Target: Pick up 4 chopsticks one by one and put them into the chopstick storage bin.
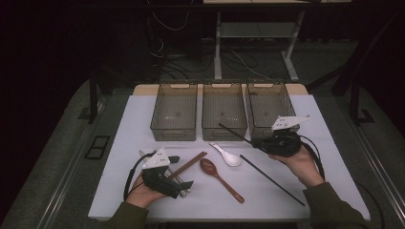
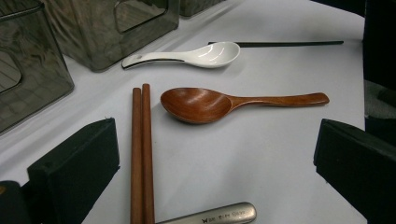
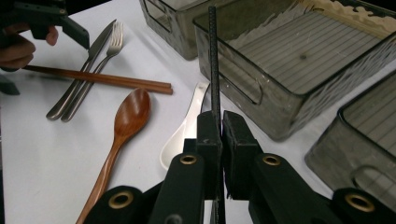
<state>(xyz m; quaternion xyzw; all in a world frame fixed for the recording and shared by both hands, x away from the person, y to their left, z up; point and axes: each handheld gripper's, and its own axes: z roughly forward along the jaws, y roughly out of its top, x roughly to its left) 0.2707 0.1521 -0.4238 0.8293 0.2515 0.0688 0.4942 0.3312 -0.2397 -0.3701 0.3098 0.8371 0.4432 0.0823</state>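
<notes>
The right gripper [image 3: 218, 135] is clenched on a black chopstick [image 3: 214, 60] whose long axis points up and away toward the middle bin [image 1: 224, 112] just ahead, while its twin [image 1: 272, 180] lies on the table beside that hand, well apart from the open left gripper [image 1: 173, 177].

left hand-held gripper [image 1: 180, 177] rests low with jaws spread; right hand-held gripper [image 1: 254, 142] raised, jaws clamped.
</notes>
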